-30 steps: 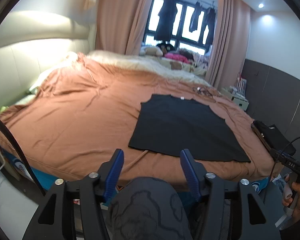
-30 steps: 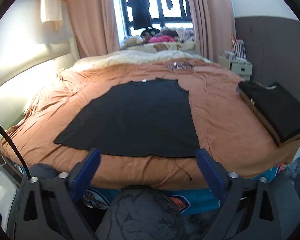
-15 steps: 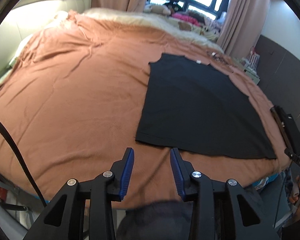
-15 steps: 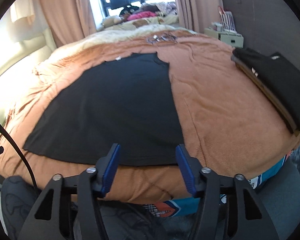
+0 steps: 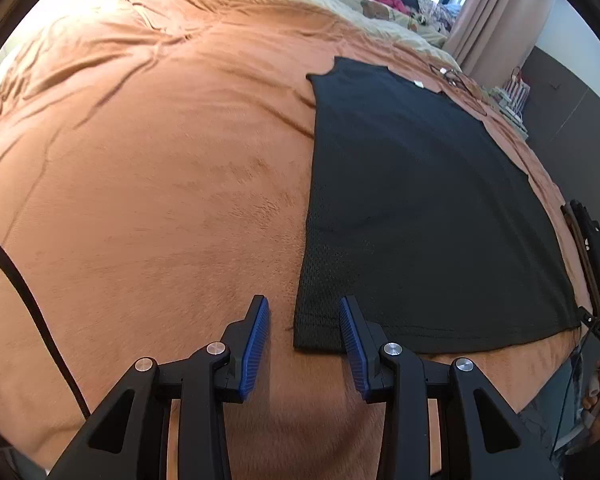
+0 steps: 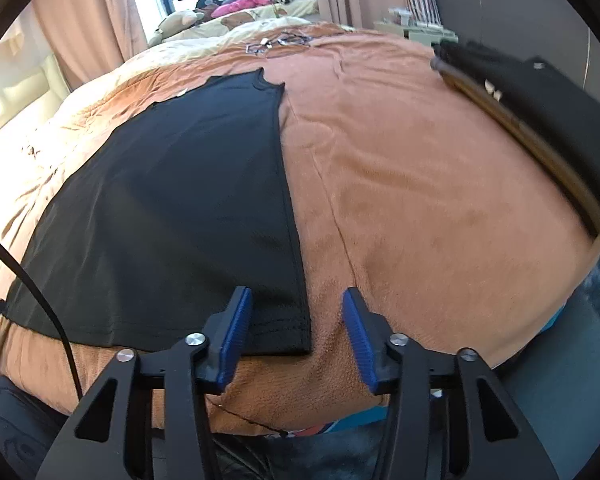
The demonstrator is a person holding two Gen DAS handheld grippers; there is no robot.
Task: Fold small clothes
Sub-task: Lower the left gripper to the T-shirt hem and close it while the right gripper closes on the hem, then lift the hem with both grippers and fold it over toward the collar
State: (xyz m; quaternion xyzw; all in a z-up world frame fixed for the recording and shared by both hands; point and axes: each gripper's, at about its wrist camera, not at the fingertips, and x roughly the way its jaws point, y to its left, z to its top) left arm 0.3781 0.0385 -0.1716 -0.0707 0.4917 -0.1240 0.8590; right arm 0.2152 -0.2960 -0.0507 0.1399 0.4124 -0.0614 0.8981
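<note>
A black sleeveless mesh shirt (image 5: 412, 200) lies flat on the orange bedspread (image 5: 160, 200), hem toward me. My left gripper (image 5: 304, 312) is open and straddles the hem's near left corner, just above the cloth. In the right wrist view the same shirt (image 6: 180, 200) fills the left half, and my right gripper (image 6: 298, 306) is open with the hem's near right corner between its fingers. Neither gripper holds anything.
A folded pile of dark clothes on a board (image 6: 540, 108) sits at the bed's right edge. Eyeglasses (image 6: 276, 42) lie beyond the shirt's collar. Pillows and toys are at the far end by the window. The bed's front edge is just below the grippers.
Both grippers have moved forward and down from the bed's foot to the shirt's hem corners. Their jaws have narrowed but stay open.
</note>
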